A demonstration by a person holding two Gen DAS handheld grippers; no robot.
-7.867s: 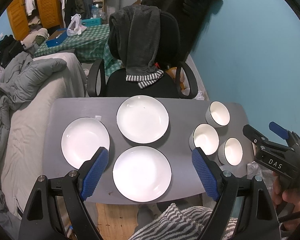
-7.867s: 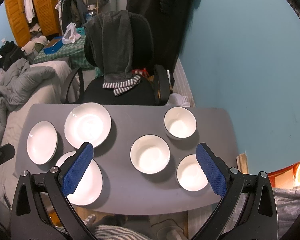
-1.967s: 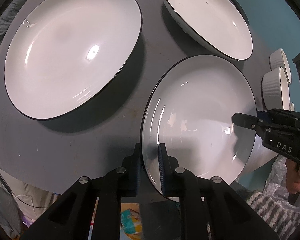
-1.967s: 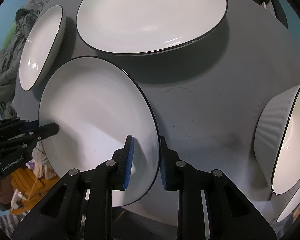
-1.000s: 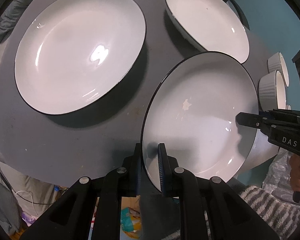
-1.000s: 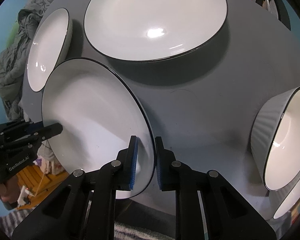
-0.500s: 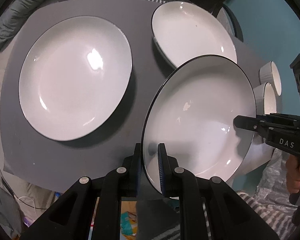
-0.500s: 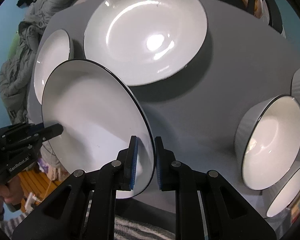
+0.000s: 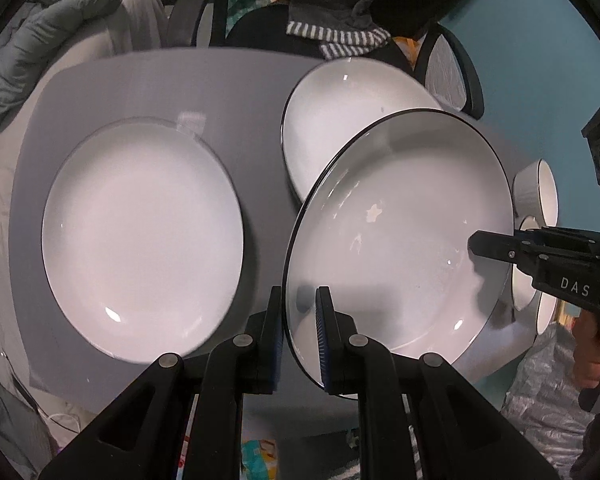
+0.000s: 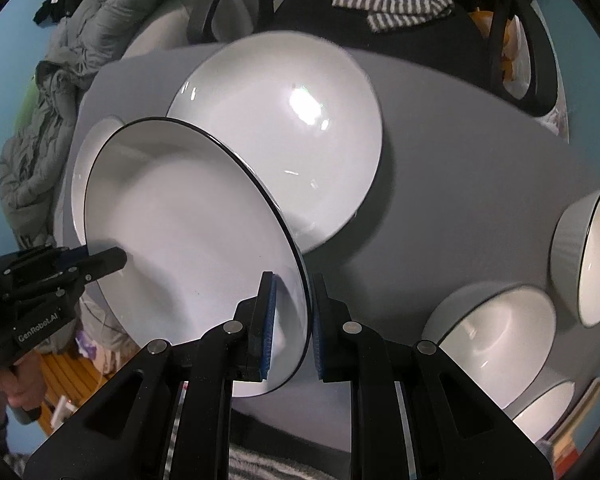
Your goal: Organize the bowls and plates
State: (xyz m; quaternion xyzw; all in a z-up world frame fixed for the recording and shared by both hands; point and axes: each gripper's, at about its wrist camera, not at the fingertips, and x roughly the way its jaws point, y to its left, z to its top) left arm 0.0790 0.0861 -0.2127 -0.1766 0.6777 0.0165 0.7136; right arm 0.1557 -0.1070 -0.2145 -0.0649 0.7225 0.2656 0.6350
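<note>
A white plate with a black rim (image 9: pixel 400 240) is held in the air above the grey table (image 9: pixel 140 84). My left gripper (image 9: pixel 298 328) is shut on its near left rim. My right gripper (image 10: pixel 292 320) is shut on the opposite rim of the same plate (image 10: pixel 188 232); it shows at the right of the left wrist view (image 9: pixel 500 248). Two more white plates lie on the table: one at the left (image 9: pixel 140 240) and one at the back (image 9: pixel 340 120), partly behind the held plate. Three white bowls (image 10: pixel 496 336) stand at the table's right side.
A black office chair (image 10: pixel 400 28) with a grey garment and striped cloth stands behind the table. A bed with grey bedding (image 9: pixel 40 40) lies to the left. A teal wall is on the right. The back plate also shows in the right wrist view (image 10: pixel 292 128).
Both grippers closed on the front plate and lifted it off the table. Over the last second it has risen higher and the view has pulled back from the table.
</note>
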